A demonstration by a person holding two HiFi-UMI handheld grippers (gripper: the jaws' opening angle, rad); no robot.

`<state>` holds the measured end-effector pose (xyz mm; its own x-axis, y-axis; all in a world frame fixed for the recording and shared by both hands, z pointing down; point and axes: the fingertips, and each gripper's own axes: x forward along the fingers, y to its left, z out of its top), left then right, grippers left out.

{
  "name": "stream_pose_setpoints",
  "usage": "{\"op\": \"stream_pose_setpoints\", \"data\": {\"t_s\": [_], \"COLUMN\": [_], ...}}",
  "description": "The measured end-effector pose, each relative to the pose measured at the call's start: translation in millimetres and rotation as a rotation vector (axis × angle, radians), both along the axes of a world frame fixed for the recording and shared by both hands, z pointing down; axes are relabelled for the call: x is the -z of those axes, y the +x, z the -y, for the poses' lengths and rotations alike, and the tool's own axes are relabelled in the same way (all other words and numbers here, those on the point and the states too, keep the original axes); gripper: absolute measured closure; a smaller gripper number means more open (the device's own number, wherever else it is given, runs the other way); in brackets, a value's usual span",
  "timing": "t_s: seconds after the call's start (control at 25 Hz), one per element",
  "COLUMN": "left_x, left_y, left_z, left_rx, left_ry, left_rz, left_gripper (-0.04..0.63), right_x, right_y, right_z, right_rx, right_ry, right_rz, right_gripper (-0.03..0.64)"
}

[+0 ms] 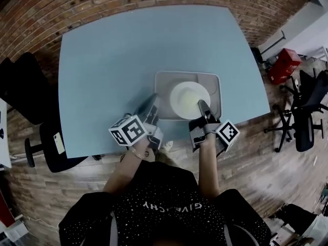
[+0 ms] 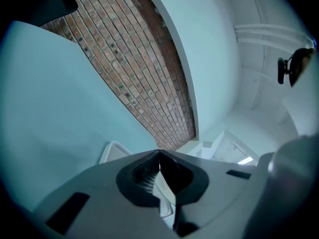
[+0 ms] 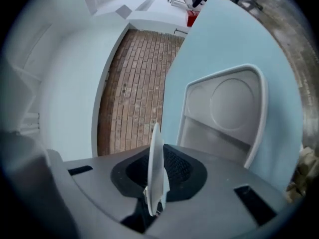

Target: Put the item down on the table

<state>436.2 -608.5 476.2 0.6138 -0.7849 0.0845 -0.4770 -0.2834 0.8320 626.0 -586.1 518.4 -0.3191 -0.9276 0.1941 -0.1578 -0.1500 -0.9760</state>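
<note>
**Left gripper** (image 1: pixel 152 106): bare forearm reaches out from 6 o'clock and the fingers point toward 1 o'clock, about level. They are clenched on the left rim of the tray (image 1: pixel 161 81), and a pale strip of it shows between them in the left gripper view (image 2: pixel 159 156).

**Right gripper** (image 1: pixel 202 105): forearm straight ahead, fingers toward 12 o'clock and tipped slightly down. They are clamped on the near edge of the plate (image 1: pixel 187 97), which is seen edge-on in the right gripper view (image 3: pixel 155 148).

**Plate**: white and round, over the middle of the tray. I cannot tell whether it rests there.

**Tray**: pale grey with a round recess (image 3: pixel 227 108), at the worktop's (image 1: pixel 128 50) near edge, around 5 o'clock.

**Shirt** (image 1: pixel 169 224): black, with "GIVENCHY" in white, upside down in the head view.

**Chairs** (image 1: pixel 307 111): dark office chairs at 3 o'clock, off the worktop.
</note>
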Motion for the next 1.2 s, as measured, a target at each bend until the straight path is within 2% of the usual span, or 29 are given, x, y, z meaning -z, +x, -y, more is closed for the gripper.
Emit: {"op": "stream_pose_setpoints", "data": {"t_s": [0.12, 0.28, 0.56, 0.6, 0.68, 0.72, 0.76, 0.84, 0.96, 1.0, 1.04, 1.12, 1.2], "left_x": [-14.1, -29.4, -33.2, -31.8, -29.8, -29.8, -30.6, -31.9, -29.8, -29.1, -28.9, -29.8, -31.4], "left_y": [-5.1, -10.4, -18.7, -22.3, -29.9, -33.3, -36.2, -39.3, -39.0, -37.9, -36.6, -34.4, -33.2], "left_z": [18.3, 38.5, 47.2, 48.1, 51.0, 52.4, 53.5, 54.9, 59.4, 61.3, 62.9, 64.8, 65.7], "left_rx": [0.011, 0.007, 0.016, 0.021, 0.033, 0.038, 0.042, 0.046, 0.043, 0.038, 0.031, 0.020, 0.013], "left_ry": [-0.016, -0.050, -0.064, -0.061, -0.053, -0.051, -0.052, -0.056, -0.051, -0.048, -0.046, -0.045, -0.048], "left_rz": [0.011, -0.018, -0.052, -0.056, -0.066, -0.069, -0.071, -0.077, -0.086, -0.088, -0.089, -0.089, -0.088], "left_gripper": [0.584, 0.584, 0.584, 0.584, 0.584, 0.584, 0.584, 0.584, 0.584, 0.584, 0.584, 0.584, 0.584], "right_x": [-20.0, -46.3, -66.5, -68.7, -73.4, -74.9, -74.9, -69.9, -52.5, -45.7, -39.3, -26.9, -14.7], "right_y": [-10.5, -29.3, -58.4, -58.3, -54.4, -52.0, -49.8, -42.9, -21.0, -18.0, -20.9, -33.6, -37.1], "right_z": [31.4, 64.5, 84.4, 85.1, 87.2, 88.3, 89.2, 90.0, 87.8, 86.6, 85.6, 82.4, 77.7], "right_rx": [0.044, 0.087, 0.158, 0.159, 0.171, 0.182, 0.193, 0.187, 0.069, 0.040, 0.039, 0.050, 0.003], "right_ry": [-0.029, -0.075, -0.131, -0.143, -0.186, -0.210, -0.227, -0.240, -0.241, -0.214, -0.164, -0.043, 0.049], "right_rz": [-0.027, -0.048, -0.145, -0.194, -0.371, -0.484, -0.592, -0.755, -0.865, -0.849, -0.792, -0.582, -0.328], "right_gripper": [0.580, 0.580, 0.580, 0.580, 0.576, 0.543, 0.443, 0.315, 0.304, 0.305, 0.305, 0.332, 0.606]}}
